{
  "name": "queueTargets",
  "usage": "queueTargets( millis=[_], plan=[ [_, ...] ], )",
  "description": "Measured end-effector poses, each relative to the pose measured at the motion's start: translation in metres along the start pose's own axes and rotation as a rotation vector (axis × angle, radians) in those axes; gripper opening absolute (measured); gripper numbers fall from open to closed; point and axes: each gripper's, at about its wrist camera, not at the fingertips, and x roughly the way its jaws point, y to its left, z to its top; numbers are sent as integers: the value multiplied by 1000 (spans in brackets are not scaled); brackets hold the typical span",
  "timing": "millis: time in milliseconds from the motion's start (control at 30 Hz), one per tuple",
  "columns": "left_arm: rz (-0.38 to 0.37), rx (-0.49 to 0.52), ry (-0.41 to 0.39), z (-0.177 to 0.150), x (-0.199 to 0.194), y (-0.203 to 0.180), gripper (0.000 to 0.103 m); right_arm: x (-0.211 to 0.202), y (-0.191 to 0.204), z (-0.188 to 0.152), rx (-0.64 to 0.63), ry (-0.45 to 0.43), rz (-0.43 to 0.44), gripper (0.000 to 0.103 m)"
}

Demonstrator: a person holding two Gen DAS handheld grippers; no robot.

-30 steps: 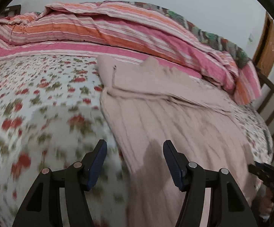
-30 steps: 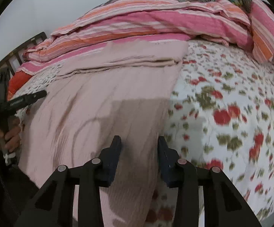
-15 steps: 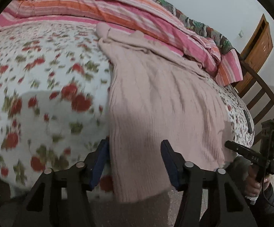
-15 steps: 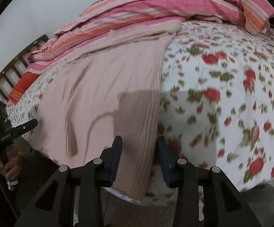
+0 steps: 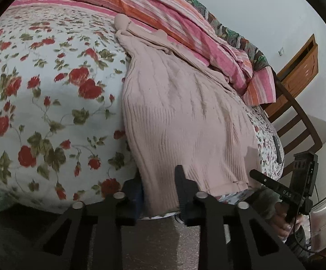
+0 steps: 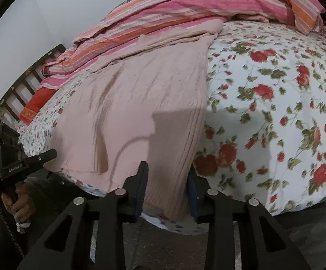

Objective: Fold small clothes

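At the near edge of the bed point(image 5: 39, 117), the pink knitted garment point(image 5: 185, 117) lies spread flat on the flowered sheet, its hem hanging a little over this edge and its far end folded against the striped quilt point(image 5: 167, 18) at the back. A second ago both grippers were above the middle of the cloth with the jaws wide; now both have come down and back to the hem. The left gripper point(image 5: 160, 191) is closing its jaws, and the left hem corner stands between them; the cloth looks already pinched there, so I judge it is grasping the garment. The right gripper point(image 6: 166, 191) is also closing, with the right hem corner between its jaws, but the cloth there still hangs loosely, so I cannot tell if the pads press on it yet. This means, in my judgement, that the first fold is about to begin: both hem corners must be held before they can be lifted toward the far end. The left wrist view shows a wooden chair point(image 5: 297, 121) and a cabinet point(image 5: 302, 65) beside the bed, and the person's hand point(image 5: 286, 220) on the other gripper's handle. The right wrist view shows instead a slatted headboard point(image 6: 28, 76) and a red pillow point(image 6: 37, 103) at the other end of the bed.
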Motion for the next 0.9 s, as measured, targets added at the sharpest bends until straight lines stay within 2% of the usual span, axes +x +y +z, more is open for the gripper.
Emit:
queueTargets(
  millis=[33,67,100,333,467,600,900],
  plan=[
    [3,-3,2,0,1,-1,15,1,1,0,-5,4,-3,22],
    [3,-8,3,-1,2,-1,7,3,2,0,-6,15,2,8],
    [5,-13,-6,-1,1,-1,7,4,2,0,-1,16,6,6],
    [-45,-41,-143,7,-41,-6,6,-46,-8,12,53,-152,44,5],
    [-76,-101,-188,14,-63,3,6,-60,-10,14,58,-178,40,5],
    [-71,-91,-193,20,-67,-3,6,-65,-10,17,75,-181,61,5],
    [-86,-76,-252,59,-87,-20,6,-82,-15,51,155,-233,197,5]
  ],
)
